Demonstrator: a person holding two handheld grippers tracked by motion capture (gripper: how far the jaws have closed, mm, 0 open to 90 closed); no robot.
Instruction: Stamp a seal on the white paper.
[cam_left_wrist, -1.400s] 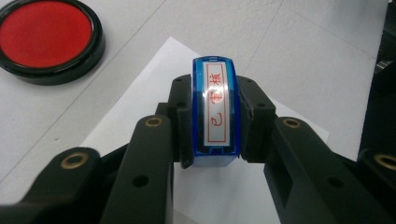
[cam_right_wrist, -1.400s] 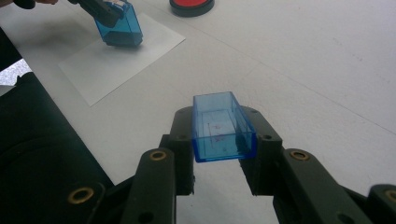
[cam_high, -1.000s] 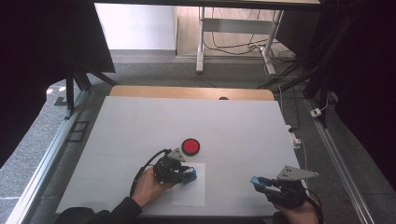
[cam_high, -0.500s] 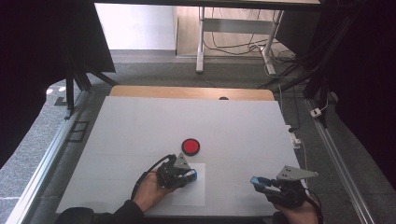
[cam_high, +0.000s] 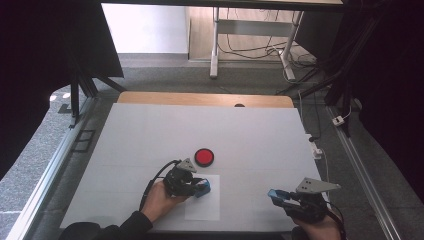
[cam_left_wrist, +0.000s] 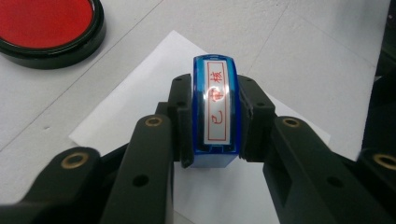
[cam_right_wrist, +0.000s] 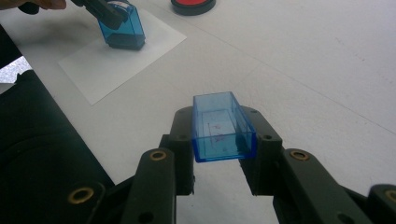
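While the left gripper (cam_left_wrist: 215, 154) pinches the stamp (cam_left_wrist: 215, 112) on the paper (cam_high: 202, 206), press straight down.
Right gripper (cam_right_wrist: 223, 156) pinches the cap (cam_right_wrist: 222, 127); keep it aside.

One camera sits above my edge of the worktop (cam_high: 150, 130), looking forward and down. My left hand-held gripper (cam_left_wrist: 215, 116) camera looks closely along its jaws at the paper sheet (cam_left_wrist: 154, 70). My right hand-held gripper (cam_right_wrist: 223, 133) camera faces across the near edge; all three share that sheet.
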